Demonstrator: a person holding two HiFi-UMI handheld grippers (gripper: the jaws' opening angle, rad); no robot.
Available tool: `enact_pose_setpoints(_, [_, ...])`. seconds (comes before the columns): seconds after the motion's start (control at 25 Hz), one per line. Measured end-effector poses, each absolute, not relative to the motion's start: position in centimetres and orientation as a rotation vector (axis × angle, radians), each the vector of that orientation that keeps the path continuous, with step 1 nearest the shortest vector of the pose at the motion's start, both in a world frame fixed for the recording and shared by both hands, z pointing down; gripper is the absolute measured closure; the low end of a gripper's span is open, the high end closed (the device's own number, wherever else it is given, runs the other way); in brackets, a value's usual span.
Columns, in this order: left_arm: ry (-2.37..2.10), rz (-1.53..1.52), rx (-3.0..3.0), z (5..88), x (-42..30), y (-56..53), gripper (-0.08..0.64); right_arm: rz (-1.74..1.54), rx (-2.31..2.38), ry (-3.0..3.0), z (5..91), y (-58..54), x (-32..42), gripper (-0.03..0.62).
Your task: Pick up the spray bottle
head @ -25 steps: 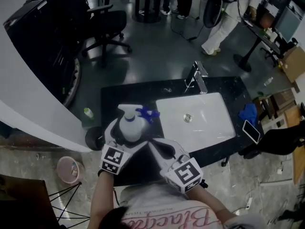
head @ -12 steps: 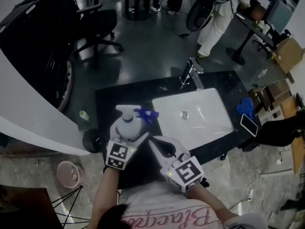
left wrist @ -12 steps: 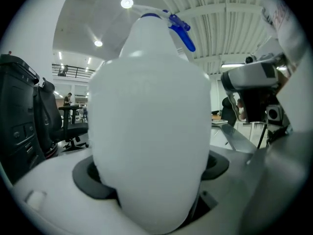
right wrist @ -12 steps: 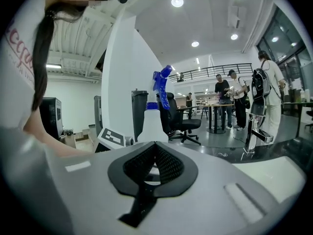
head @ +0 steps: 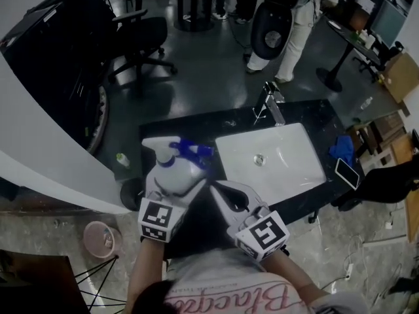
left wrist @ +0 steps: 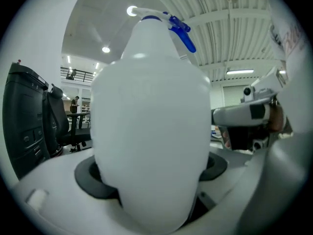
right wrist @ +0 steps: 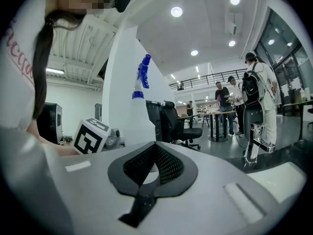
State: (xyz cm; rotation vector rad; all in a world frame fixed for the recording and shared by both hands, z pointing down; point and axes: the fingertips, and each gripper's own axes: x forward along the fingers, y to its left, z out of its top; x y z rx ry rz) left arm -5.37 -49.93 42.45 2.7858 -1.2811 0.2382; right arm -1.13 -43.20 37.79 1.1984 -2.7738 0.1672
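Note:
The white spray bottle [head: 171, 170] with a blue trigger stands upright between the jaws of my left gripper [head: 175, 180], above the black counter [head: 196, 124]. In the left gripper view the bottle [left wrist: 151, 126] fills the middle. The jaws of that gripper [left wrist: 151, 182] are closing, and both dark pads press on the bottle's lower body. My right gripper [head: 219, 191] sits just right of the bottle, its tips together and nothing in them. In the right gripper view its pads [right wrist: 154, 168] meet, and the bottle [right wrist: 124, 97] stands to the left beyond them.
A white sink basin [head: 272, 159] with a chrome tap [head: 270, 104] is set in the counter to the right. A blue cloth [head: 342, 150] and a phone [head: 346, 173] lie at its right end. An office chair [head: 141, 41] and a standing person [head: 281, 18] are behind; a pink bucket [head: 101, 239] is on the floor at left.
The left gripper's jaws have drawn in on the spray bottle, and the bottle has risen off the counter with it. The right gripper has lifted a little beside it.

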Motion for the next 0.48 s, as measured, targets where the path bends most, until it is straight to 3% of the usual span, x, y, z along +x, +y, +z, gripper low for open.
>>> enact_pose_setpoints(0.24, [-1.283, 0.108, 2.78, 36.1, -6.0, -48.4, 0.126, 0.065, 1.194, -2.827, 34.6, -43.2, -1.2, 0.597])
enact_pose_setpoints(0.48, [-1.344, 0.166, 2.821, 33.2, -6.1, -47.7, 0.126, 0.004, 1.182, -2.85, 33.2, -42.7, -1.6, 0.594])
